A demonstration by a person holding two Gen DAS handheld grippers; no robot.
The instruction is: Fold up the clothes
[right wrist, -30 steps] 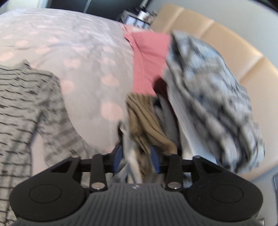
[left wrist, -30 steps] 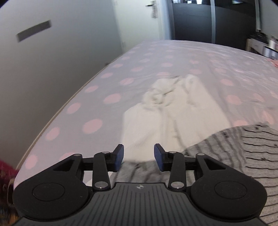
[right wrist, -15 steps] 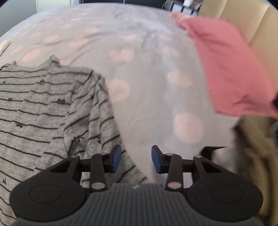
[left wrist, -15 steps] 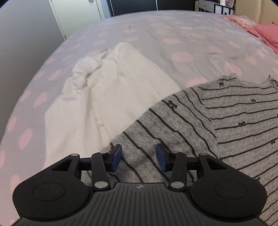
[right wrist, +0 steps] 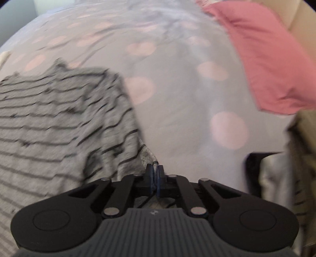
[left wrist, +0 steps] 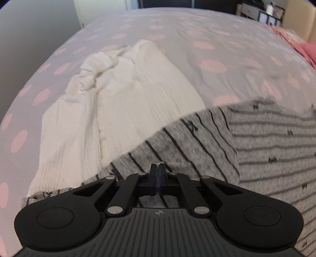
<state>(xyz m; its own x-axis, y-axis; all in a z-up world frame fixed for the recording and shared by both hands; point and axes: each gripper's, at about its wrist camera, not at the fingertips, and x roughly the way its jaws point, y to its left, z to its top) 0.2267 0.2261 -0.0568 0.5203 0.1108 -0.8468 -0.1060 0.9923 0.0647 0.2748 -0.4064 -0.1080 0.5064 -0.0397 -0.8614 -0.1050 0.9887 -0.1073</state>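
A grey top with thin black stripes and small bows (left wrist: 217, 142) lies on the bed, its left sleeve overlapping a cream garment (left wrist: 126, 102). My left gripper (left wrist: 158, 166) is down on that sleeve with its jaws shut, and a sliver of fabric shows between the pads. In the right wrist view the same striped top (right wrist: 59, 118) fills the left side, blurred. My right gripper (right wrist: 155, 166) is shut at the top's right edge, with a pinch of grey cloth sticking up between its pads.
The bed has a pale sheet with pink dots (right wrist: 177, 98). A pink garment (right wrist: 266, 59) lies at the right, with an olive and grey clothes pile (right wrist: 296, 158) below it. A beige headboard (right wrist: 302, 21) stands behind. A dark cabinet (left wrist: 260, 11) stands beyond the bed.
Both grippers came down onto the striped top from over the bed and the clothes pile. Both sets of jaws, open half a second ago, have shut on its fabric.
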